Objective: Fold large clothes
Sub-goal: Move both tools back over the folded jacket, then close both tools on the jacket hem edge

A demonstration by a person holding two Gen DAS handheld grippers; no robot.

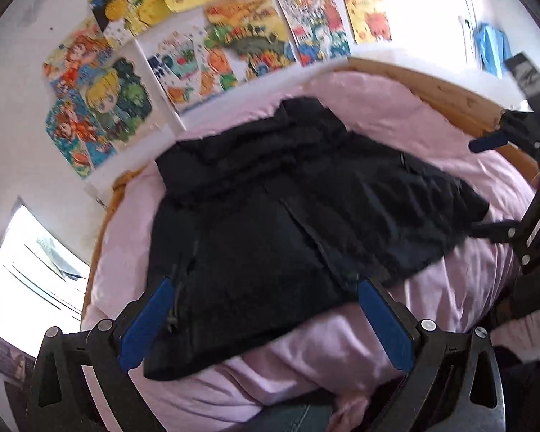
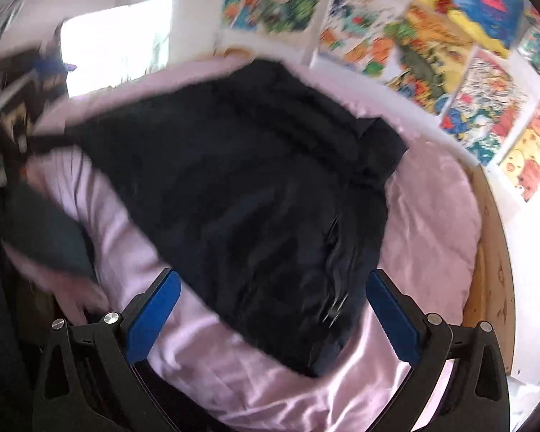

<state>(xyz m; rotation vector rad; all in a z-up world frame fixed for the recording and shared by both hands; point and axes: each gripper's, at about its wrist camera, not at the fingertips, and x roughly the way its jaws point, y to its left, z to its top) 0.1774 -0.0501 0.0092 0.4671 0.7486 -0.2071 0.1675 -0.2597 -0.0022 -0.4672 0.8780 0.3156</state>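
Observation:
A large black padded jacket (image 1: 270, 208) lies spread flat on a pink bedsheet (image 1: 396, 115); it also shows in the right wrist view (image 2: 241, 187). My left gripper (image 1: 266, 288) is open and empty, its blue-padded fingers held above the jacket's near hem. My right gripper (image 2: 273, 280) is open and empty above the jacket's near edge; it also appears at the right edge of the left wrist view (image 1: 493, 187), by the jacket's right sleeve. The right wrist view is blurred by motion.
The bed has a wooden frame (image 1: 460, 104) against a white wall with several colourful drawings (image 1: 234, 46). A bright window (image 1: 28, 273) is at the left. A dark cushion-like thing (image 2: 46, 237) lies at the bed's near left edge.

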